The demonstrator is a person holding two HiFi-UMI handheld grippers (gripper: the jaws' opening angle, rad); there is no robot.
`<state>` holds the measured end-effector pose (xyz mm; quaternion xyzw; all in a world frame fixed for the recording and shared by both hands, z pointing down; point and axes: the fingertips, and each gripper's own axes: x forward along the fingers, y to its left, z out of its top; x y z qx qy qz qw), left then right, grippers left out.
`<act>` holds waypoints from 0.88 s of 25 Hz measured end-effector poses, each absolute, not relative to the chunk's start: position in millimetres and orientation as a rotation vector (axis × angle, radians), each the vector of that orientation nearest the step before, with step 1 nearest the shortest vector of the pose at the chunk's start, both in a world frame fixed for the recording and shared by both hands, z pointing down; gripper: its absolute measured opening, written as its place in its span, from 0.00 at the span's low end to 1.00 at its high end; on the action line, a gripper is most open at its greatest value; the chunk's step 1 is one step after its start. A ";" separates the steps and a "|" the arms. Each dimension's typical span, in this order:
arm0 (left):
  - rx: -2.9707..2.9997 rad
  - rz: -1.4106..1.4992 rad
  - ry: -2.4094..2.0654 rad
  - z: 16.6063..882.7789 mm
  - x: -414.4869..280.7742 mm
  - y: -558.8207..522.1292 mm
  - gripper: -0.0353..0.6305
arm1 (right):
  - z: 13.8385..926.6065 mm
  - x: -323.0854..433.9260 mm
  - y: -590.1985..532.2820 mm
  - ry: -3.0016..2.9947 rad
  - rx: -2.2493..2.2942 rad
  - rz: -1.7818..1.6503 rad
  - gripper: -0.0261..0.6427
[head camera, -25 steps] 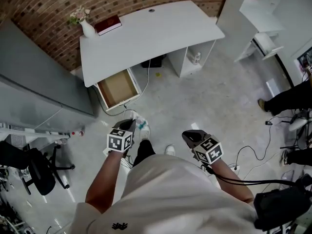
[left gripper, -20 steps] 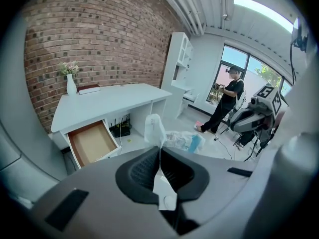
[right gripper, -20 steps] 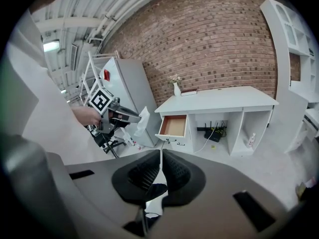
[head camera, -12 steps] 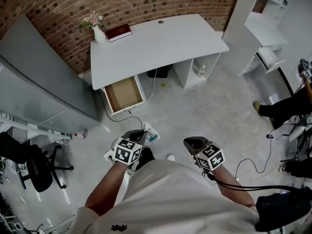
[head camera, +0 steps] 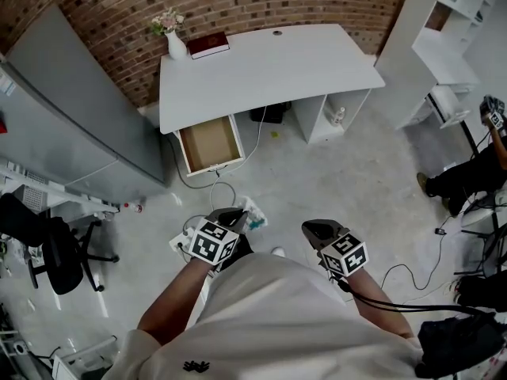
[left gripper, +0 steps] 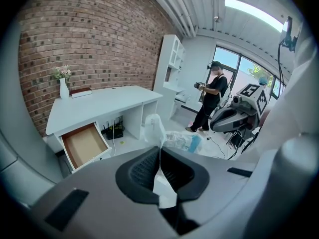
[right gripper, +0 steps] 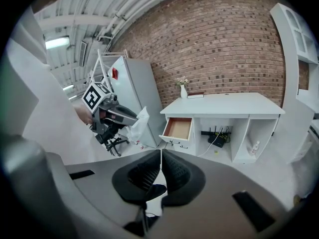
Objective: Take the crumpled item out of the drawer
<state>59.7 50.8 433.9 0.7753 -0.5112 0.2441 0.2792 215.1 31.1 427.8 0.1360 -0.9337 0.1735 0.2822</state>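
Crumpled white-and-clear plastic bag (left gripper: 155,129) sticks out of the left gripper (left gripper: 159,156), whose jaws are pinched tight on it. It hangs over the grey floor (head camera: 356,165), well clear of the open, brown-bottomed drawer (head camera: 210,143) under the white desk (head camera: 269,62). The right gripper (right gripper: 160,166) is alongside, jaws pressed together with nothing between them.

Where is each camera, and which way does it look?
Head view: on the person's head, looking steeply down at the desk, open drawer and floor; their arms and shirt show.
Left gripper view: on the left hand-held gripper, looking along its jaws, shut on the crumpled item, towards the desk.
Right gripper view: on the right hand-held gripper, looking along its shut jaws at the desk.
Shared: both gripper views show the drawer.
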 end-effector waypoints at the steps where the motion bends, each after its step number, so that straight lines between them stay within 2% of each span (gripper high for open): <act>1: 2.080 0.655 -1.368 434.3 60.8 51.4 0.10 | 427.9 215.6 31.4 -2.500 0.365 0.465 0.09; 22: 2.065 0.663 -1.358 441.5 72.6 40.5 0.10 | 431.0 217.6 27.0 -2.507 0.328 0.412 0.08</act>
